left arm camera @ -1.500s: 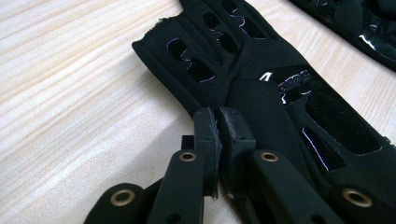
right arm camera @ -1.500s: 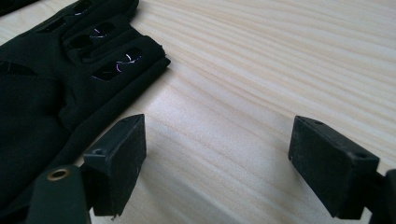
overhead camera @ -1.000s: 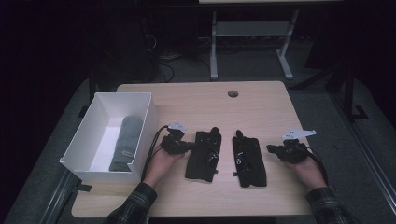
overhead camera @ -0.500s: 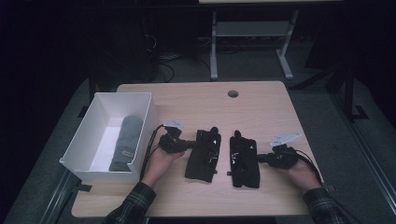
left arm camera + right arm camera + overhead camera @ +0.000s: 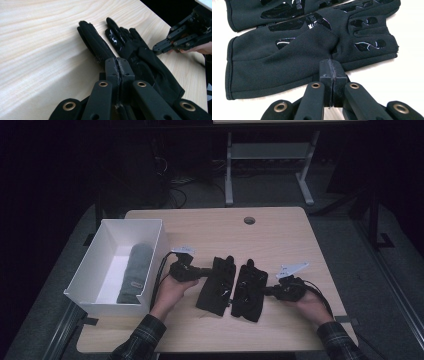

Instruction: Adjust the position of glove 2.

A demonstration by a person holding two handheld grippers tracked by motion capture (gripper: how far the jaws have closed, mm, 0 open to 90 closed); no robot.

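- Where the light falls off, a dark room surrounds the scene: grey carpeted floor (image 5: pixel 280 195), a white-legged stand (image 5: pixel 265 165) behind, loose cables on the floor to its left.
- Table (image 5: pixel 280 237): pale wood grain, rounded corners, one round cable hole (image 5: pixel 249 220) near the far edge.
- White box (image 5: pixel 155 250): open-topped, rectangular, at the table's left end, overhanging that edge slightly; holds one rolled grey cloth item (image 5: pixel 136 272) lying lengthwise.
- Right glove (image 5: pixel 250 290): black fabric, flat on the table at centre front, fingers pointing away from the person, glossy black grip patches on palm and fingers, cuff nearest the person; lies just beside the left glove, edges touching or nearly so.
- Left glove (image 5: pixel 216 284): black, same make, flat, fingers pointing away, between the box and its twin.
- Left gripper (image 5: pixel 200 272): held in the person's left hand, jaws pressed together at the left glove's outer edge; whether fabric is caught between them cannot be told.
- Right gripper (image 5: pixel 267 291): held in the right hand, jaws pressed together at the right glove's outer edge, with no fabric visibly between them.
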